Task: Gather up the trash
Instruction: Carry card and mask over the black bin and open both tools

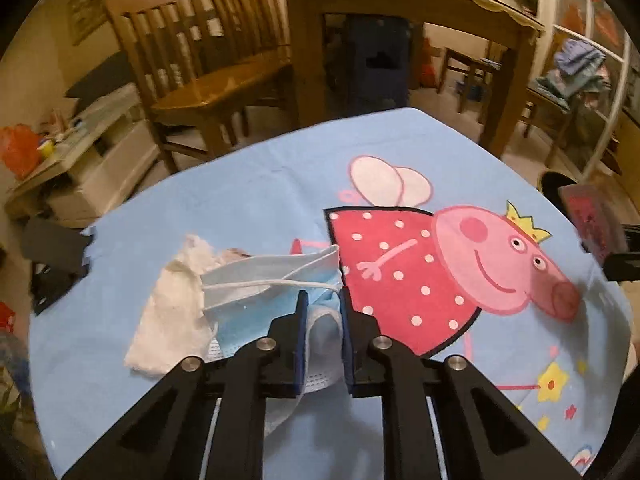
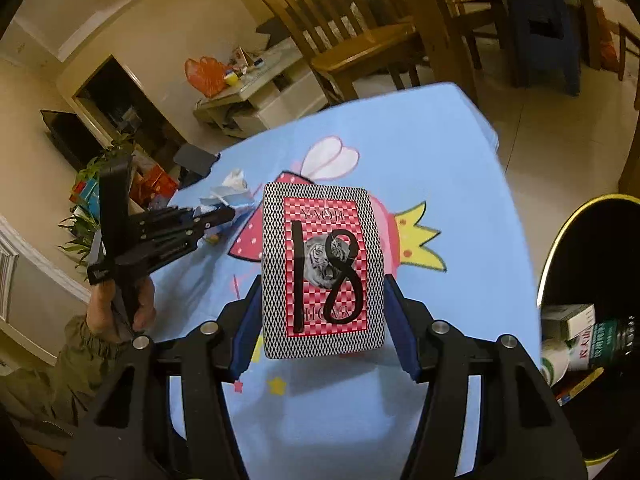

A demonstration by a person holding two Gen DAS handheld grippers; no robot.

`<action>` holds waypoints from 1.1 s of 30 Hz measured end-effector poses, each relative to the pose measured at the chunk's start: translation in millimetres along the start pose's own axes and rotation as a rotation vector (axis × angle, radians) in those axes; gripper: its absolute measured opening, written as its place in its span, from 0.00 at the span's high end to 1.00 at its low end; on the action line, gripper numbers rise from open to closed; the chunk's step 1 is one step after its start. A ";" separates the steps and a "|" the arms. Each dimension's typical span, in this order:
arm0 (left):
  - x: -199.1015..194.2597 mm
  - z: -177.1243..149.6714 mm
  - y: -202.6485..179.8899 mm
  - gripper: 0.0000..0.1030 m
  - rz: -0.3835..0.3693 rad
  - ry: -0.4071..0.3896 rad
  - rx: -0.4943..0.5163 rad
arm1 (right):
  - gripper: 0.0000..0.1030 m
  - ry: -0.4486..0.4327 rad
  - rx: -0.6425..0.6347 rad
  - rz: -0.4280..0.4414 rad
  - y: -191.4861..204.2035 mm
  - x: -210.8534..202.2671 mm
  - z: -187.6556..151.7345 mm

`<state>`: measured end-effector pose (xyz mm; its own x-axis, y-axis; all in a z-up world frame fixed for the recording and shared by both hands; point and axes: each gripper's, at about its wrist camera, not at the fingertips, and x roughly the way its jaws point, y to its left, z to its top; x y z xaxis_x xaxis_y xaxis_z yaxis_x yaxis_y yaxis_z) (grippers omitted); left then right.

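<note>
A blue face mask [image 1: 256, 304] lies on the blue cartoon tablecloth [image 1: 248, 208], with a crumpled white tissue [image 1: 172, 312] to its left. My left gripper [image 1: 323, 300] is shut on the mask's right part, low at the table. The right wrist view shows it from the side [image 2: 228, 214] at the mask and tissue [image 2: 234, 192]. My right gripper [image 2: 324, 284] is shut on a red playing card [image 2: 324, 272] marked 18, held upright above the table. The card shows at the right edge of the left wrist view [image 1: 592, 220].
A black bin [image 2: 560, 240] with a gold rim stands right of the table, holding boxes and a green bottle [image 2: 612, 340]. Wooden chairs [image 1: 200, 60] and a wooden table [image 1: 400, 8] stand beyond the far edge. A low white cabinet [image 1: 92, 152] is at the left.
</note>
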<state>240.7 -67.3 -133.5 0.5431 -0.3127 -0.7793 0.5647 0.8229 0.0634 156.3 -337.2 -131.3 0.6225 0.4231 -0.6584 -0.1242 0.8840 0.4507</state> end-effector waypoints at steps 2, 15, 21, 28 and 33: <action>-18.8 -3.6 -2.1 0.89 0.022 -0.044 -0.039 | 0.46 -0.022 -0.007 -0.001 1.9 -5.9 1.6; -102.6 8.1 -77.5 0.89 -0.127 -0.235 -0.176 | 0.46 -0.132 0.027 -0.028 -16.1 -66.0 -0.9; -76.0 13.7 -154.4 0.88 -0.122 -0.177 -0.050 | 0.46 -0.152 0.014 -0.199 -38.0 -87.1 -9.7; -59.9 31.9 -219.3 0.88 -0.108 -0.178 0.052 | 0.46 -0.222 0.051 -0.345 -75.2 -128.0 -18.1; -60.8 39.7 -258.8 0.87 -0.115 -0.202 0.111 | 0.46 -0.273 0.094 -0.391 -100.7 -158.0 -25.4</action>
<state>86.1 -280.1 -77.8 0.5782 -0.4987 -0.6457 0.6887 0.7227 0.0586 50.9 -488.0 -88.0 0.7905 -0.0158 -0.6123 0.2216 0.9393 0.2618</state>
